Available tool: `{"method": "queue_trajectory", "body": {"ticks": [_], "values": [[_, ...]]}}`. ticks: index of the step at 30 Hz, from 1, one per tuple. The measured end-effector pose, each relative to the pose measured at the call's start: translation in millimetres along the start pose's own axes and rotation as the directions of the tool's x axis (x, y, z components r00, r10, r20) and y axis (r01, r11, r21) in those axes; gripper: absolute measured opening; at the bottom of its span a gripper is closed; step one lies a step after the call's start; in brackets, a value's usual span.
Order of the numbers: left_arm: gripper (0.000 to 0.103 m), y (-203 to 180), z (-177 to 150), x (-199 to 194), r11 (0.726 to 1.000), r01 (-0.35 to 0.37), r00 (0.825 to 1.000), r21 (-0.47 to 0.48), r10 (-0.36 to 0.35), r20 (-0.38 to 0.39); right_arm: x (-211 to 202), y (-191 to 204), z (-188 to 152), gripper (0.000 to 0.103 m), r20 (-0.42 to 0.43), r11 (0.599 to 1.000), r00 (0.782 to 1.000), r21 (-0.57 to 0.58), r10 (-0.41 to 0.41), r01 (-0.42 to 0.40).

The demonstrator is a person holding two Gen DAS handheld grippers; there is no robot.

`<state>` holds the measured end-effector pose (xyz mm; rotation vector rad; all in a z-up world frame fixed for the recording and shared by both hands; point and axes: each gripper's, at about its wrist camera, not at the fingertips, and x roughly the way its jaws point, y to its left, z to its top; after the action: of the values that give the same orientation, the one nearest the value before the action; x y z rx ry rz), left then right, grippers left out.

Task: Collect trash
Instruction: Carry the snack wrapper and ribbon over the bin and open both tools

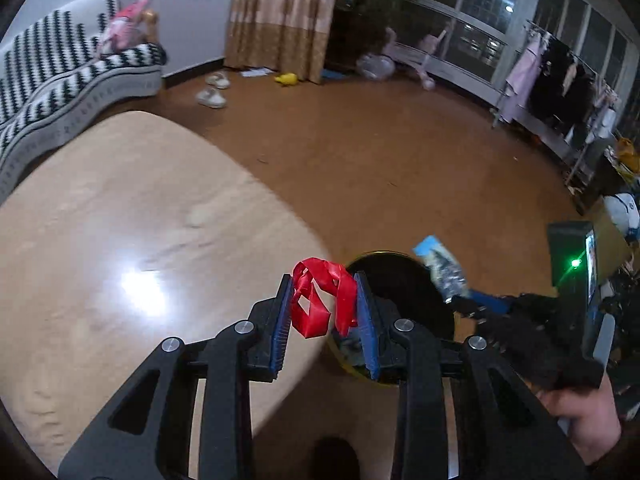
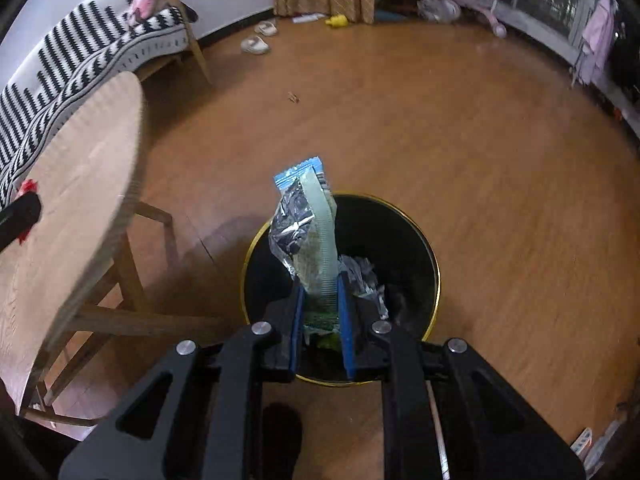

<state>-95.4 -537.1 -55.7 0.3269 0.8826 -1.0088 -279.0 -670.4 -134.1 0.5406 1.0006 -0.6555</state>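
Red ribbon scrap [image 1: 320,300], light and floppy, is pinched in the left gripper [image 1: 320,312] jaws beside the bin [image 2: 434,280]; the crinkly foil wrapper [image 2: 308,240], pinched low in the right gripper [image 2: 322,312], hangs over it at 12 o'clock.

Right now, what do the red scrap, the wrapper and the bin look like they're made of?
Red scrap: thin glossy plastic film, probably; it loops and creases like ribbon. Wrapper: crinkled foil-lined plastic, silvery inside, printed blue at the top. Bin: dark wall with a shiny gold rim, maybe metal; hard to tell.
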Motion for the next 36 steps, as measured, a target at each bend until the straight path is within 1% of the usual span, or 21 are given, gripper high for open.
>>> {"method": "queue_trajectory", "body": {"ticks": [2, 4, 6, 9, 13, 24, 25, 26, 27, 28, 29, 33, 36], "values": [[0.029, -12.4, 0.9, 15.0, 1.0, 0.02, 1.0, 0.018, -0.02, -0.008, 5.0, -3.0, 2.8, 0.016, -0.007, 1.0, 1.0, 0.004, 0.005, -0.005], [0.03, -21.7, -1.7, 22.0, 0.998, 0.01, 1.0, 0.057, -0.009, -0.012, 8.0, -8.5, 2.0, 0.016, -0.013, 1.0, 1.0, 0.01, 0.008, -0.008], [0.03, -24.2, -1.0, 25.6, 0.997, 0.002, 1.0, 0.074, -0.002, -0.009, 12.7, -9.7, 2.7, 0.016, -0.026, 1.0, 0.999, 0.02, 0.022, -0.022], [0.03, -25.0, -0.8, 30.9, 0.998, 0.012, 1.0, 0.068, -0.011, -0.017, 22.2, -2.6, 5.9, 0.016, -0.043, 0.999, 0.999, 0.028, 0.022, -0.021], [0.03, -30.1, 0.0, 39.6, 0.997, 0.015, 0.999, 0.082, -0.013, -0.029, 35.6, 2.0, 14.0, 0.016, -0.059, 0.999, 0.998, 0.042, 0.029, -0.027], [0.03, -44.5, 1.1, 59.4, 0.995, 0.031, 0.998, 0.098, -0.025, -0.059, 37.6, -11.6, 15.0, 0.016, -0.055, 0.996, 0.997, 0.077, 0.051, -0.047], [0.03, -44.5, -0.4, 61.3, 0.994, 0.031, 0.998, 0.101, -0.025, -0.06, 37.6, -12.8, 15.7, 0.018, -0.053, 0.995, 0.997, 0.08, 0.055, -0.051], [0.03, -42.1, -0.2, 63.6, 0.994, 0.033, 0.998, 0.103, -0.026, -0.063, 36.5, -14.1, 16.9, 0.03, -0.049, 0.995, 0.997, 0.09, 0.055, -0.05], [0.03, -41.1, -0.5, 65.2, 0.994, 0.035, 0.997, 0.104, -0.028, -0.067, 34.6, -15.6, 17.3, 0.05, -0.041, 0.994, 0.998, 0.095, 0.054, -0.05], [0.03, -40.9, -0.1, 67.1, 0.994, 0.037, 0.997, 0.103, -0.03, -0.07, 32.2, -17.3, 18.5, 0.06, -0.027, 0.994, 0.998, 0.098, 0.051, -0.048], [0.03, -41.3, -0.3, 68.0, 0.994, 0.039, 0.997, 0.103, -0.031, -0.072, 30.3, -17.0, 18.5, 0.066, -0.017, 0.994, 0.999, 0.098, 0.05, -0.048], [0.03, -44.3, -0.5, 72.9, 0.993, 0.055, 0.996, 0.106, -0.047, -0.077, 23.8, -19.7, 20.1, 0.066, -0.001, 0.993, 0.999, 0.107, 0.047, -0.046], [0.03, -45.8, 1.2, 79.7, 0.992, 0.085, 0.994, 0.094, -0.078, -0.082, 19.8, -27.5, 19.0, 0.066, 0.007, 0.989, 1.0, 0.143, 0.024, -0.025]]}}
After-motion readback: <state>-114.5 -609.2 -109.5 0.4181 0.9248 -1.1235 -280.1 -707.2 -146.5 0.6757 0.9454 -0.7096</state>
